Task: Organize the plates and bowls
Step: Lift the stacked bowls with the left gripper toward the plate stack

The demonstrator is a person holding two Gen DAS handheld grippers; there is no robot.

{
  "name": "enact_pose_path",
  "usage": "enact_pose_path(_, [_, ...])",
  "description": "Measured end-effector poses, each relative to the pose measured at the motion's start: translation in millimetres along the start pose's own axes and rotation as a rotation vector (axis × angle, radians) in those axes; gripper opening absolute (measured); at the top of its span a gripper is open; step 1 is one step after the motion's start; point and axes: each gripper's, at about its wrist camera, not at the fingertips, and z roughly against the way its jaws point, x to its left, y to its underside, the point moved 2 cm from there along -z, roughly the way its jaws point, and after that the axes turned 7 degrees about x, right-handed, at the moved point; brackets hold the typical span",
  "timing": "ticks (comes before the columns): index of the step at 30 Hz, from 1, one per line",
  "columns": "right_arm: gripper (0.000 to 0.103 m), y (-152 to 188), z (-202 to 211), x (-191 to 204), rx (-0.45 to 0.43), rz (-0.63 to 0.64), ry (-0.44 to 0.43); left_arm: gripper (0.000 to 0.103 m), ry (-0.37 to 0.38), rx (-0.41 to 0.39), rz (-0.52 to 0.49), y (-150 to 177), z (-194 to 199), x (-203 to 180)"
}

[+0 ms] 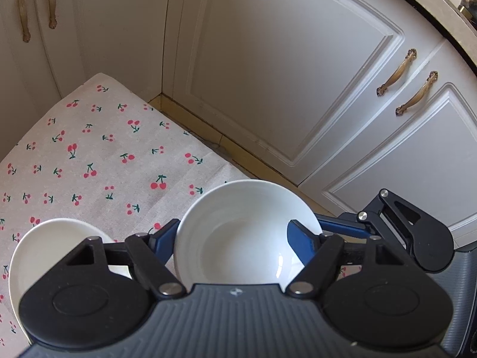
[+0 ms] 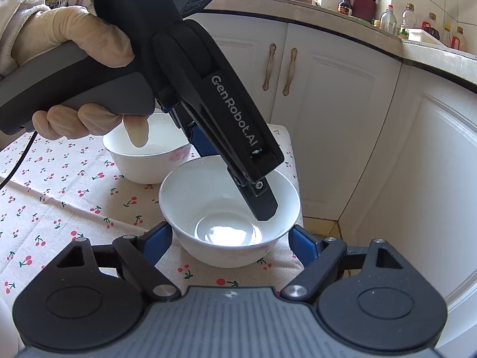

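Observation:
A white bowl (image 1: 238, 232) (image 2: 226, 208) stands on the cherry-print cloth (image 1: 98, 155) near its right edge. My left gripper (image 1: 235, 238) reaches down over it, one finger (image 2: 259, 205) inside the bowl and one outside; its jaws stand wide, so it is open. My right gripper (image 2: 231, 238) is open, its blue fingers on either side of the same bowl's base. A second white bowl (image 2: 149, 155) (image 1: 53, 256) stands just behind and left of the first.
White cabinet doors with brass handles (image 1: 396, 73) (image 2: 280, 68) stand close behind and right of the cloth's edge. A counter with bottles (image 2: 417, 24) runs above. A tiled floor strip (image 1: 226, 146) lies between cloth and cabinets.

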Motion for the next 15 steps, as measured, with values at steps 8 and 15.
enact_pose_path(8, [0.089,-3.0,-1.6,-0.5,0.017,-0.008,-0.001,0.076,-0.011,0.005,-0.011,1.3,-1.2,-2.5])
enact_pose_path(15, [0.089,-4.3,5.1,2.8,0.039,-0.02,-0.02,0.076,-0.009,0.008,-0.028,8.5,6.8,-10.1])
